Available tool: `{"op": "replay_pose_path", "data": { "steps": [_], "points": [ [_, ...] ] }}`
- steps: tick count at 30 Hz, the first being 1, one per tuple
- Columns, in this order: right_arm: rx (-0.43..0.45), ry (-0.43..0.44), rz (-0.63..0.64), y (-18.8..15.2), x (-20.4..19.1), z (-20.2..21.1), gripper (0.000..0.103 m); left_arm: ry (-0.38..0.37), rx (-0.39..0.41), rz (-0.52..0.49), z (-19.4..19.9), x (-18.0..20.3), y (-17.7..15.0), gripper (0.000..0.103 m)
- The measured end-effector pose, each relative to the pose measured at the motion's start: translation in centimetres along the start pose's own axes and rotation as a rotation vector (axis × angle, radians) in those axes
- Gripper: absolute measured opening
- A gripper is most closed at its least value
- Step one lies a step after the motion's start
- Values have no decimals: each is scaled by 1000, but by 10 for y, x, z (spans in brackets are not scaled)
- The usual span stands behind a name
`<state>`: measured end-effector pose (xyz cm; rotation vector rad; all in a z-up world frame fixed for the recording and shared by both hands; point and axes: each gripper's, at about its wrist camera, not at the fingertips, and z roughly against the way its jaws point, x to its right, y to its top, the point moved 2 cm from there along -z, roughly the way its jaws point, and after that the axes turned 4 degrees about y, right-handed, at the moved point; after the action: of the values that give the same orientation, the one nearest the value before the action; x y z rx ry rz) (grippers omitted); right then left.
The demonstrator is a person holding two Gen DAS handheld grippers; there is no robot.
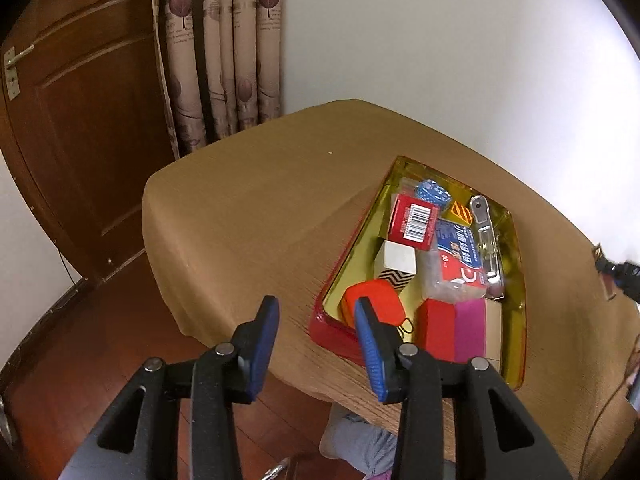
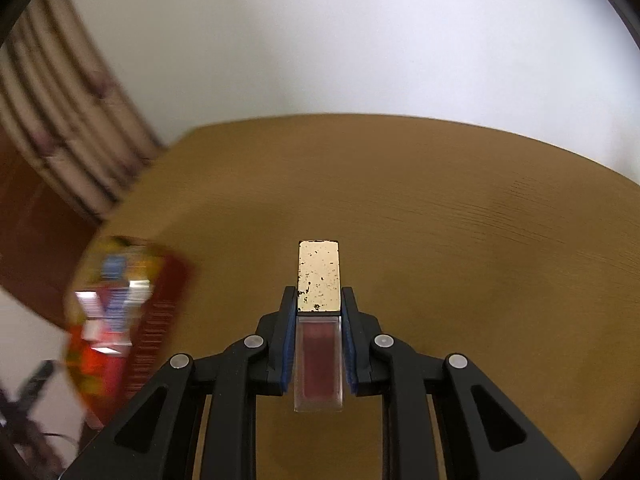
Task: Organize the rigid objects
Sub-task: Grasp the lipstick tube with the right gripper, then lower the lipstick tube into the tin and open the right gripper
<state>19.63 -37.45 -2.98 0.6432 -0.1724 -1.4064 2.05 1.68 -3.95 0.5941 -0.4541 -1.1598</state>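
A tray (image 1: pixel 517 240), red outside and yellow inside, sits on the brown tablecloth (image 1: pixel 260 208) and holds several items. Among them are a red barcode box (image 1: pixel 414 222), a white zigzag block (image 1: pixel 394 260), an orange-red case (image 1: pixel 374 300), a red block (image 1: pixel 434 328), a magenta block (image 1: pixel 470 328) and a metal clip (image 1: pixel 488 240). My left gripper (image 1: pixel 316 302) hangs open and empty over the tray's near left corner. My right gripper (image 2: pixel 319 292) is shut on a lip gloss tube (image 2: pixel 319 276) with a worn gold cap, held above bare cloth. The tray (image 2: pixel 160 320) appears blurred at the left of the right wrist view.
A wooden door (image 1: pixel 80 140) and patterned curtain (image 1: pixel 224 60) stand behind the table's left edge, with a white wall (image 1: pixel 440 40) behind the table. Dark wood floor (image 1: pixel 100 340) lies below. A person's grey-clad leg (image 1: pixel 360 440) shows under the table's near edge.
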Motion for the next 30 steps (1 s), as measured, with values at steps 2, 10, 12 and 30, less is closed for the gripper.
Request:
{"op": "replay_pose_path", "data": {
  "steps": [2,10,12,30],
  "points": [
    [-7,79,35,1,-39,2,18,-18,-7,13,-3,-3,-1,40],
    [-129,291,112,-34,-165,-38,18,-35,-8,-1,-4,-8,1,40],
    [-153,296,122,-49,-183,-49,18,-38,-14,-1,-3,-10,3,40],
    [-161,209,210,-85,-230,-101,22,-49,0,-10,-6,-11,3,40]
  ]
}}
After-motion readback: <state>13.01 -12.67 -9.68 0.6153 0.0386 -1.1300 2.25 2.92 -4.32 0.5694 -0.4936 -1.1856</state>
